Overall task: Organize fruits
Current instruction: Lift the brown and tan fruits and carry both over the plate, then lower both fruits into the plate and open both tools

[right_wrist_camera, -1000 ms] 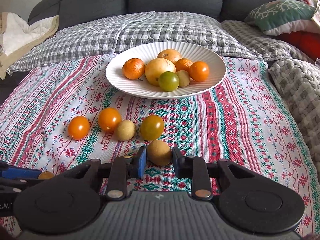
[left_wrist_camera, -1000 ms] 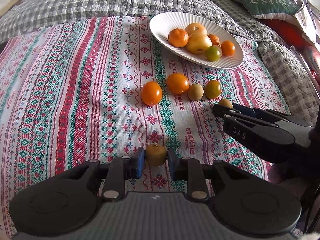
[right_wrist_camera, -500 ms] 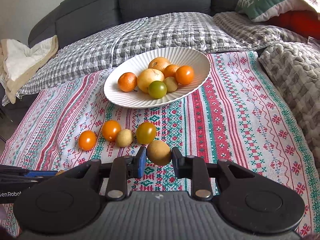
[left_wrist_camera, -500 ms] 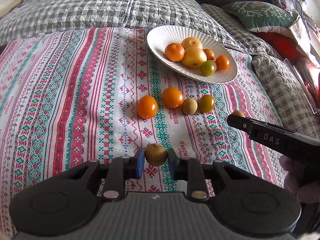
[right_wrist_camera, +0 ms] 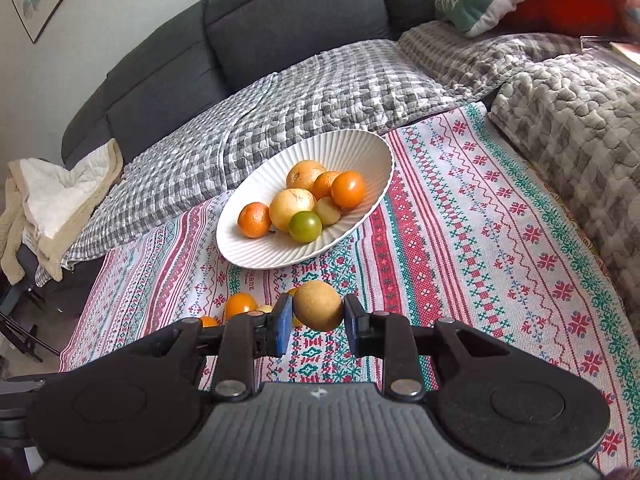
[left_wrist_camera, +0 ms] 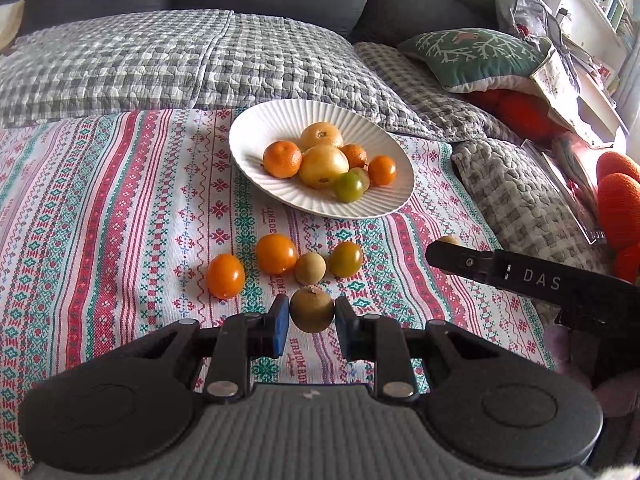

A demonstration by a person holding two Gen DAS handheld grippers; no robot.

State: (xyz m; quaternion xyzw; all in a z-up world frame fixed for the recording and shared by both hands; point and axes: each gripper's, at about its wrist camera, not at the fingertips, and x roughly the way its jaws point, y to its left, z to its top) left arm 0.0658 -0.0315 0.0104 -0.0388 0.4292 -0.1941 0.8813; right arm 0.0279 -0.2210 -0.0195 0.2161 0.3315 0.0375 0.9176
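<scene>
- Brown-green fruit being pinched by left gripper, tan fruit by right gripper, both hovering over cloth.
- Plate sitting at 12 o'clock, crowded; round fruit risking slipping out or rolling off on release.

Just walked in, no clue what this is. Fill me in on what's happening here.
A person is sorting fruit with two handheld grippers. The left gripper and the right gripper each clamp a small brownish fruit. Seven fruits sit on the white plate; four more lie on the patterned cloth.
</scene>
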